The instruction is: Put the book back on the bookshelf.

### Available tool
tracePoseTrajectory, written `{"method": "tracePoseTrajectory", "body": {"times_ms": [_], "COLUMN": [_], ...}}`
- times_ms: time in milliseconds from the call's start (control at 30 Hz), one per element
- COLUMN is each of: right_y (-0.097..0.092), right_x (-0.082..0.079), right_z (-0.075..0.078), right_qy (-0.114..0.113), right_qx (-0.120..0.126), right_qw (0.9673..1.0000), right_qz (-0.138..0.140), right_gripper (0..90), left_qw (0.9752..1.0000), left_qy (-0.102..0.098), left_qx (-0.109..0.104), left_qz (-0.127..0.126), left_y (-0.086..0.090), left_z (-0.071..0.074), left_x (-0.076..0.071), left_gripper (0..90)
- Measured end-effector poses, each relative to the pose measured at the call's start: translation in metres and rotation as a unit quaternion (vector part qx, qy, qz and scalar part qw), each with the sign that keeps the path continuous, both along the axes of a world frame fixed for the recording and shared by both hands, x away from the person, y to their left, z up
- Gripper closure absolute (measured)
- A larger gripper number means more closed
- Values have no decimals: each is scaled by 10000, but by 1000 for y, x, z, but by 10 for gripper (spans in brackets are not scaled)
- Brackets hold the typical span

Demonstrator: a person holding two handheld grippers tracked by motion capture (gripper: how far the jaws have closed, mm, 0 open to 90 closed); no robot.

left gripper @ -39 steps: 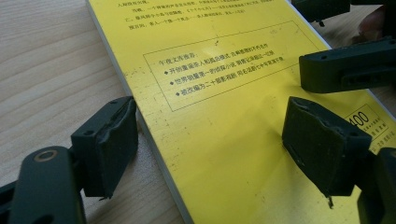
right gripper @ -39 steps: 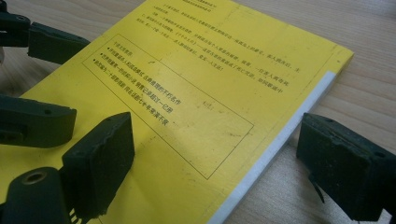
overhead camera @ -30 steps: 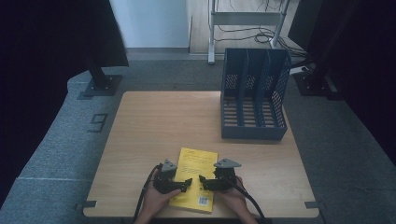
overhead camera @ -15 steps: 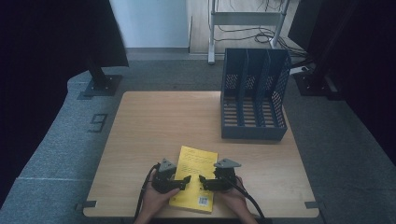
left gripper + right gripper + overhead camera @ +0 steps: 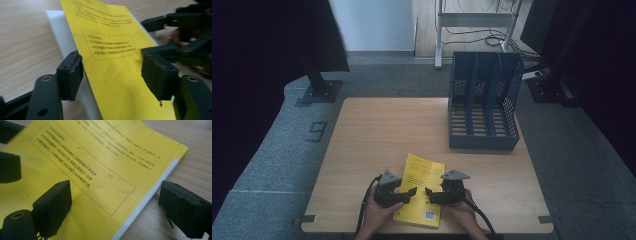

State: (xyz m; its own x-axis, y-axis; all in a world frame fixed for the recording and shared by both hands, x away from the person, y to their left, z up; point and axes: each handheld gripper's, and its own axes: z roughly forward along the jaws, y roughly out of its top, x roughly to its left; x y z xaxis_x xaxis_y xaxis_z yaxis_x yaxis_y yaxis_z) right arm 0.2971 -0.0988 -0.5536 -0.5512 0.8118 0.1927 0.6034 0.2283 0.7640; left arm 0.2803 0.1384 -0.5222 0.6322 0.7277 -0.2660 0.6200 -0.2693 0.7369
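Yellow book [image 5: 421, 191] lies flat on worktop [image 5: 377, 135], near front edge, approx centre, well apart from grey file rack [image 5: 483, 107] at back right.

L tongs [image 5: 411, 191] are held at book's left edge. In left gripper view, L tongs [image 5: 112, 72] straddle cover edge w/ white page block beneath; jaws have just been closing in, but pads aren't seen pressing on book yet, so counted as open.

R tongs [image 5: 428, 192] sit over book's right side. In right gripper view, R tongs [image 5: 115, 202] are spread wide: one jaw over yellow cover, other beyond book's edge above bare wood. No grip seen.

Both hands are seen at bottom of high view.
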Motion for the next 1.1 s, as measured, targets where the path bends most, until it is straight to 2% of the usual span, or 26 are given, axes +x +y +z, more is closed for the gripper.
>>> {"method": "tracePoseTrajectory", "body": {"times_ms": [67,133,267,400,533,767,900,1100], "right_y": [0,0,0,0,0,0,-1,0], "right_x": [0,0,0,0,0,0,0,0], "right_z": [0,0,0,0,0,0,0,0], "right_qy": [3,2,4,3,3,8,8,8], "right_qx": [15,10,16,9,12,19,23,16], "right_qw": [10000,10000,10000,10000,10000,10000,10000,10000], "right_qz": [-1,-1,-2,-3,-2,7,12,8], "right_gripper": [109,109,109,109,109,110,110,111], "left_qw": [9998,9996,9997,9995,9996,9993,9991,9992], "left_qy": [-53,-68,-18,-7,92,199,213,275], "left_qx": [167,248,165,272,274,280,314,246], "left_qz": [48,83,161,139,67,136,175,156], "left_y": [-5,-6,-4,-5,-7,-12,-13,-11], "left_z": [-1,-2,-2,-1,-2,-7,-7,-8], "left_x": [-1,-1,4,13,22,37,39,41], "left_gripper": [350,347,355,357,369,424,464,489]}}
